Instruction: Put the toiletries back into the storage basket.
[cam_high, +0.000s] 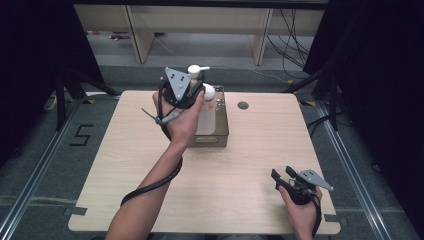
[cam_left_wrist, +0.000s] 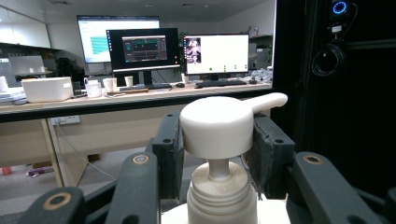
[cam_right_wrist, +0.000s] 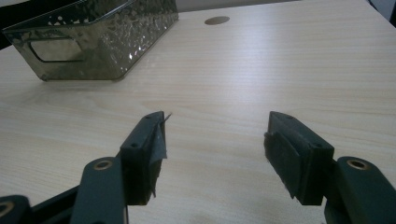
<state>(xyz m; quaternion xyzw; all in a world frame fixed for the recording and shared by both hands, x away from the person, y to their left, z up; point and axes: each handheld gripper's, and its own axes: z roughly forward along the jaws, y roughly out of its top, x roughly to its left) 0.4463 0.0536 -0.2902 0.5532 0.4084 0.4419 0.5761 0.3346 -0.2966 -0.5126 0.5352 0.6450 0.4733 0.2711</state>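
A pale wood-grain surface (cam_high: 240, 170) with a round cable hole near its far edge carries a clear, smoky-tinted rectangular plastic bin (cam_high: 220, 131) with a cut-out handle in its short wall, standing toward the far middle. Above the bin's far end the left gripper (cam_high: 192, 90) holds a white pump-top dispenser bottle (cam_high: 196, 75) upright, clear of the surface; in the left gripper view its black pads press on both sides of the round pump head (cam_left_wrist: 217, 126), whose spout points away to the right, with the ribbed white collar just below. The right gripper (cam_high: 282, 175) rests low at the near right corner of the surface, well apart from the bin, its jaws spread wide with nothing but bare wood between them
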